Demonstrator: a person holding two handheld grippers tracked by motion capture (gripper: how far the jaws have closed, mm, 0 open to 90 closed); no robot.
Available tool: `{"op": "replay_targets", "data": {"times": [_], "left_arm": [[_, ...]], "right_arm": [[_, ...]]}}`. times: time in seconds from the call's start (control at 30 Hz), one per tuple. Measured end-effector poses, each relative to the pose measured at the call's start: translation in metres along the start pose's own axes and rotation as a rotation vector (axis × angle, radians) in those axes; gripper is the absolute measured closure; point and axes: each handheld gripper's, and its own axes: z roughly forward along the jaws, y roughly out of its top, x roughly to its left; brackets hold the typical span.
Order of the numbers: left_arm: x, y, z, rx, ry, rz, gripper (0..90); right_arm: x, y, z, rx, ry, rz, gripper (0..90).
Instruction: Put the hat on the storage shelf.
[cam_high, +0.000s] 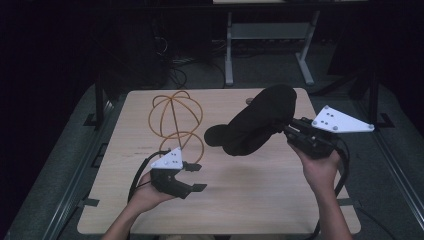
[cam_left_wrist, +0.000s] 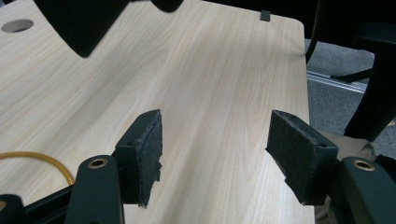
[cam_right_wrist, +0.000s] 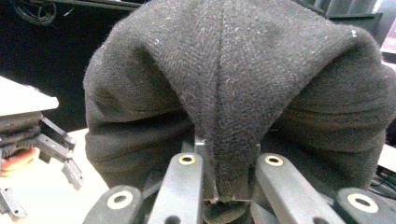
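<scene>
Right of centre above the pale wooden table (cam_high: 240, 190), right gripper (cam_high: 292, 131) clenched on a fold of black woollen cap (cam_high: 257, 120), lifted clear, apparently for carrying; lower left, left gripper (cam_high: 192, 176) empty, jaws apart, beside orange cord loops (cam_high: 172, 117).

Room was dark. Light wood table (cam_high: 260, 200), rounded corners. Grey carpet floor (cam_high: 70, 145). Grey-legged desk frame (cam_high: 270, 40) stood beyond; tangled cables (cam_high: 175, 65) lay beside it.

High view overlooks the table (cam_high: 240, 200); gripper views sit close (perhaps sharing its tabletop).
</scene>
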Motion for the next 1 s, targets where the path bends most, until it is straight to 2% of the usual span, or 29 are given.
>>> {"op": "replay_targets", "data": {"times": [0.2,0.47,0.6,0.93,1.0], "left_arm": [[0.001,-0.009,-0.002,-0.003,0.006,-0.016,35.3],[0.001,-0.013,-0.001,-0.012,0.009,-0.013,35.3],[0.001,-0.015,0.0,-0.008,0.011,-0.004,35.3],[0.004,-0.02,0.0,-0.007,0.009,-0.025,35.3],[0.006,-0.02,0.0,0.003,0.008,-0.019,35.3]], "right_arm": [[0.003,0.012,0.01,0.021,0.026,-0.013,84.5],[0.007,0.031,0.026,0.055,0.072,-0.042,84.3],[0.007,0.037,0.032,0.055,0.089,-0.042,84.3],[0.01,0.059,0.063,0.096,0.139,-0.076,84.1],[0.011,0.063,0.07,0.109,0.149,-0.082,84.1]]}}
